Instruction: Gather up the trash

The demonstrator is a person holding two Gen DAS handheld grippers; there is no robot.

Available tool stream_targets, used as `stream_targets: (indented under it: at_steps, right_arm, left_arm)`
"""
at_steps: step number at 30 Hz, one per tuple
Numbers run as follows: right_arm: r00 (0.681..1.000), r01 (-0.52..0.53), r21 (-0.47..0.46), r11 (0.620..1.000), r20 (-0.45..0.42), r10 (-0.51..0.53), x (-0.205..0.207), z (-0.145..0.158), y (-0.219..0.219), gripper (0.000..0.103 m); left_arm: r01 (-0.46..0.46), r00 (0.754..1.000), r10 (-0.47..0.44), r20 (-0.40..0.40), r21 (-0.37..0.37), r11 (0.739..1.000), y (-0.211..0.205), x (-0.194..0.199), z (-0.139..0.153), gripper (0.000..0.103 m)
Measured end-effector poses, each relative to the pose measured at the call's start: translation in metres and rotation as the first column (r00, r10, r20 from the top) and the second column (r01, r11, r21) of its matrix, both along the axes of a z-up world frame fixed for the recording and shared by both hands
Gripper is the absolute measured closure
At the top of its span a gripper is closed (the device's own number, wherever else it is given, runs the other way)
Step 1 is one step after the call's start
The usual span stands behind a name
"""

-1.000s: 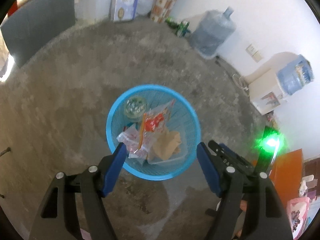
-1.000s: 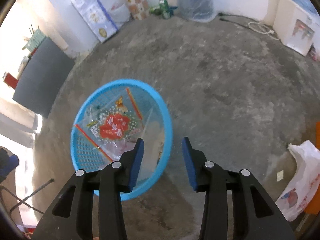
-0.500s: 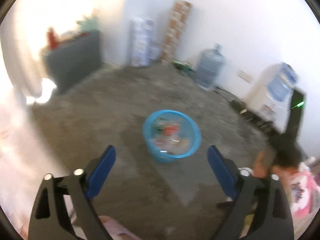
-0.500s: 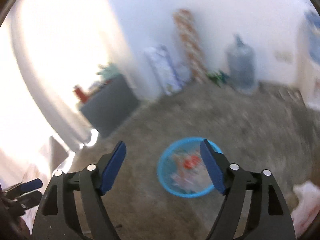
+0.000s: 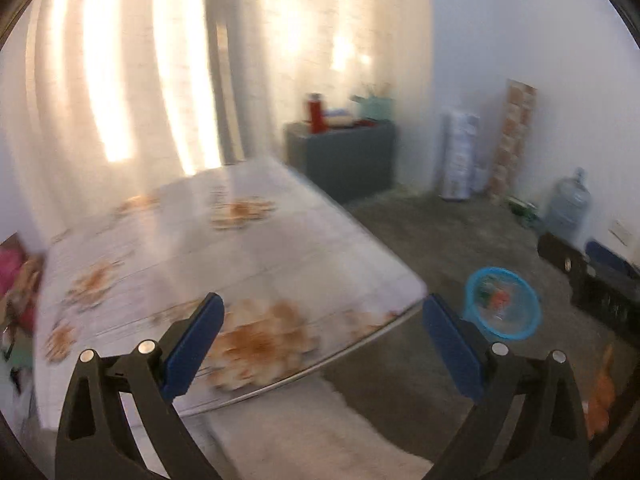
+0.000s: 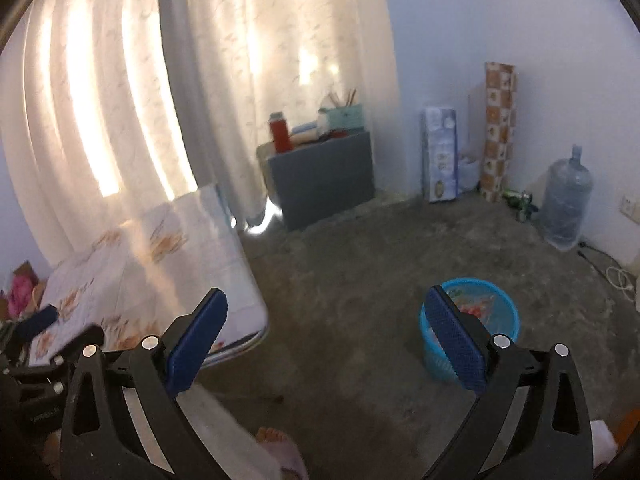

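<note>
A round blue mesh basket (image 5: 510, 335) stands on the concrete floor at the right and holds trash (image 5: 496, 297), among it a clear bag with red print. The right wrist view shows the basket (image 6: 505, 330) just behind the right finger, with the trash (image 6: 478, 307) inside. My left gripper (image 5: 324, 340) hangs high over a table corner, far from the basket. Its jaws are opening with nothing between them. My right gripper (image 6: 326, 336) is also up above the floor, jaws opening and empty.
A table (image 5: 248, 256) with a flowered cloth fills the left; its corner (image 6: 240, 320) shows too. A grey cabinet (image 6: 324, 184), water jug (image 6: 566, 208), boxes and curtains line the far wall. A bare foot (image 6: 276, 436) is on the floor below.
Both grippers rose and drew back from over the basket, tilting up toward the room. Their jaws spread wider. The basket shrank to the right, and the table came into view.
</note>
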State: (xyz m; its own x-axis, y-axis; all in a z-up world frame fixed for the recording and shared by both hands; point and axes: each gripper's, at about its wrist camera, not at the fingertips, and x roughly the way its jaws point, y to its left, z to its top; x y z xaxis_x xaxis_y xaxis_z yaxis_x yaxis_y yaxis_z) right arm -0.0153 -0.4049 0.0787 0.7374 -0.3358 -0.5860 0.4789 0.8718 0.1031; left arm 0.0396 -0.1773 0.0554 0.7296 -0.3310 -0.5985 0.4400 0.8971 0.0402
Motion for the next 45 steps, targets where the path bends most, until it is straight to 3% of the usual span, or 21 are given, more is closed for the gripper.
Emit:
stream_targets:
  at_steps: [3,6,9,15,21,35,45]
  right_arm:
    - [0.999,0.019,-0.051,0.998,-0.040,-0.021,-0.001,-0.001,0.017,0.008]
    - [0.994,0.089,-0.181,0.979,-0.048,-0.099,-0.010,0.002,0.034,0.008]
    - [0.990,0.123,-0.239,0.963,-0.035,-0.135,-0.021,0.002,0.043,0.008]
    - [0.955,0.227,-0.241,0.944,-0.134,-0.264,-0.037,-0.011,0.048,0.008]
    - [0.904,0.327,-0.185,0.927,-0.226,-0.364,-0.050,-0.027,0.041,0.008]
    - [0.906,0.358,-0.153,0.921,-0.182,-0.382,-0.066,-0.027,0.045,0.008]
    - [0.907,0.354,-0.149,0.923,-0.185,-0.378,-0.067,-0.028,0.041,0.008]
  left_arm:
    - [-0.068,0.997,0.068,0.031,0.001,0.998,0.013,-0.010,-0.003,0.006]
    - [-0.085,0.995,0.084,0.047,0.034,0.996,0.017,-0.016,-0.012,0.006]
    - [-0.087,0.996,0.085,0.032,0.065,0.994,0.025,-0.018,-0.018,0.006]
    - [-0.077,0.996,0.082,-0.039,0.121,0.990,0.031,-0.019,-0.038,0.006]
    - [-0.063,0.986,0.070,-0.149,0.052,0.997,0.035,-0.031,-0.050,0.006]
    - [-0.154,0.978,0.164,-0.125,0.088,0.984,0.034,-0.033,-0.042,0.006]
    - [-0.139,0.980,0.151,-0.129,0.101,0.985,0.029,-0.036,-0.041,0.006]
